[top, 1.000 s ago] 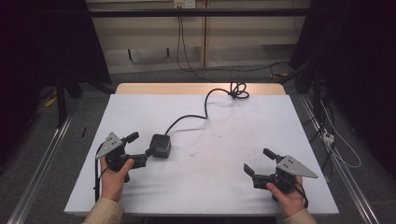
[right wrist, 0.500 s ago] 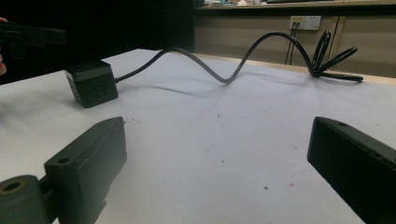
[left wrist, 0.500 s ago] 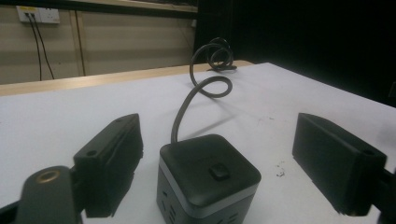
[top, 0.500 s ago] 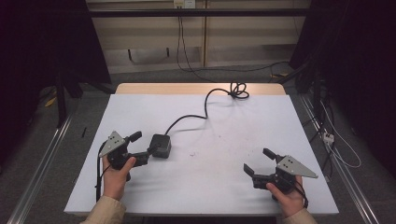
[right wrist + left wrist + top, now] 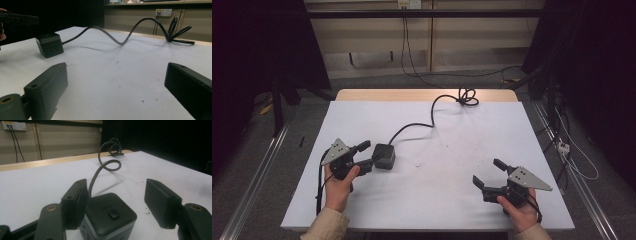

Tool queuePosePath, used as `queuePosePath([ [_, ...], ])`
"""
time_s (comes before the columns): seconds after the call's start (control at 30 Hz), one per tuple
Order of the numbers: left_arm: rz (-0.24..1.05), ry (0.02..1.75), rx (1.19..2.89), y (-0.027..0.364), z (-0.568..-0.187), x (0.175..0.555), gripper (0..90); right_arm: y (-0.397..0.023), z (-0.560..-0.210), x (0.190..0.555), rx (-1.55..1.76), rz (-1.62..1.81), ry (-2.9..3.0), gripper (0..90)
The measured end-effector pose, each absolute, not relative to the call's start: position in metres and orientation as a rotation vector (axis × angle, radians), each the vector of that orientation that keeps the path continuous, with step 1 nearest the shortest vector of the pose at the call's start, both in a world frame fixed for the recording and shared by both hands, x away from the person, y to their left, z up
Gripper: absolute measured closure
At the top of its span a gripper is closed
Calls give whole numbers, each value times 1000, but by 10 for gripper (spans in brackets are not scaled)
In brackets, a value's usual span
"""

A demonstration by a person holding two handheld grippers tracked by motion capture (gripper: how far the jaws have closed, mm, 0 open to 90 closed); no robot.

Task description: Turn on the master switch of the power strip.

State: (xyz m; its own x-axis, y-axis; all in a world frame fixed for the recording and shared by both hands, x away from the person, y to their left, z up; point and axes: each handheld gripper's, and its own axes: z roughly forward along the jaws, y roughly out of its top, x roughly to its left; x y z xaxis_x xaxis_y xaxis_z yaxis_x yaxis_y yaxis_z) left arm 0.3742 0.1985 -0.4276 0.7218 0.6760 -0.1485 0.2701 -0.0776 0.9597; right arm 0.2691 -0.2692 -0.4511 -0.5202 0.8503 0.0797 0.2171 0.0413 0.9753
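Note:
A dark cube-shaped power adapter (image 5: pixel 383 155) (image 5: pixel 110 217) lies on the white table top (image 5: pixel 447 150), and its black cable (image 5: pixel 432 112) runs back to a coil (image 5: pixel 467 96) near the far edge. My left gripper (image 5: pixel 368 155) (image 5: pixel 116 195) straddles the cube and its jaws have just been closing. One jaw sits right against the cube's side, while the other still stands off with a gap. My right gripper (image 5: pixel 486 171) (image 5: pixel 116 75) rests open at the front right with nothing between its jaws. From there the cube (image 5: pixel 48 45) appears far off at the left.
A bare wooden strip (image 5: pixel 422 95) borders the table's far edge. Beyond it are a wall socket (image 5: pixel 409 4) with hanging cables and more cables on the floor (image 5: pixel 569 155) to the right. Dark curtains flank both sides.
The left gripper's jaws have narrowed around the cube. Neither hand has shifted, and the right gripper looks the same.

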Motion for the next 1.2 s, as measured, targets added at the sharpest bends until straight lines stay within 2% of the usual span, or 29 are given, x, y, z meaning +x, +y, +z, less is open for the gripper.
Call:
queuePosePath([
  [0.4, 372, 784, 1678, 195, -427, 378, 526, -269, -451, 269, 1073, 1522, 1778, 42],
  [1.2, 382, 774, 1713, 193, -428, 381, 746, -270, -451, 269, 1064, 1520, 1780, 42],
])
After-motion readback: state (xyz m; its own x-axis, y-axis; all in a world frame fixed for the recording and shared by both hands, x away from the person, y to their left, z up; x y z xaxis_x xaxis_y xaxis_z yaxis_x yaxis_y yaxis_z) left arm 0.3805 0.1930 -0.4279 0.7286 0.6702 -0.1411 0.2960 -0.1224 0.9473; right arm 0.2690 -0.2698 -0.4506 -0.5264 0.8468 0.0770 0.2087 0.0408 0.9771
